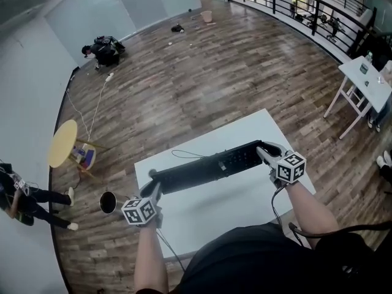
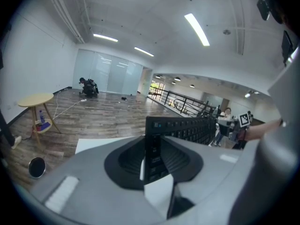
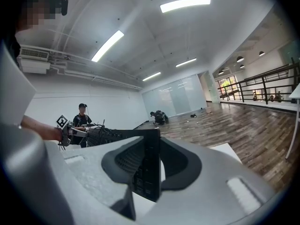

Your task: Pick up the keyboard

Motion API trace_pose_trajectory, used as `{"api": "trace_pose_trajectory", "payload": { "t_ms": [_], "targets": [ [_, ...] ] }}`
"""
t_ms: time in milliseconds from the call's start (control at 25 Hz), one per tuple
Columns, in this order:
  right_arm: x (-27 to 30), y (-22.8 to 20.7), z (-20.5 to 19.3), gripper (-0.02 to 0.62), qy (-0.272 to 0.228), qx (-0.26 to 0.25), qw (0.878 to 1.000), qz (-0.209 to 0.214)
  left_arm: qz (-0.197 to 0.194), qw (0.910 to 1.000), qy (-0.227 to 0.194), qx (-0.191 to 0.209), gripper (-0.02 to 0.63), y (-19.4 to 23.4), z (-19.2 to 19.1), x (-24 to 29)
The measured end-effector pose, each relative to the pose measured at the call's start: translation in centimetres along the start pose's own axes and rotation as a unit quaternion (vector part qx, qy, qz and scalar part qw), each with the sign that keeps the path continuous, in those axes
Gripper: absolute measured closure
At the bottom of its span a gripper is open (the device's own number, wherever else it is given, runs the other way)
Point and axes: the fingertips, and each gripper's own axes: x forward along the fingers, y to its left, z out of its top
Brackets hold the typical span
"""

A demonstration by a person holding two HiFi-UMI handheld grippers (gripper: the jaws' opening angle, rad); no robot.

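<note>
The left gripper clamps the left end of the keyboard, near the left edge of the desk. The right gripper clamps its right end by the far right corner. Tilted on edge, it seems just off the desk — grasp done, lift likely under way.

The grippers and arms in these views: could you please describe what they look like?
The left gripper and right gripper are light grey, each topped by a white cube with black square markers. Their broad fingers have dark, ribbed, scooped pads. A thin dark cable trails from each. The forearms are bare; the person wears a black top.
</note>
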Motion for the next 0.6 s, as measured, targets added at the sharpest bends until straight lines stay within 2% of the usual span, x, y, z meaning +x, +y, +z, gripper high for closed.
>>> {"api": "trace_pose_trajectory", "payload": {
  "t_ms": [600],
  "targets": [
    [-0.38, 0.08, 0.48, 0.492, 0.001, -0.001, 1.0, 0.002, -0.008, 0.9999, 0.002, -0.007, 0.498, -0.14, 0.06, 0.08]
  ]
}}
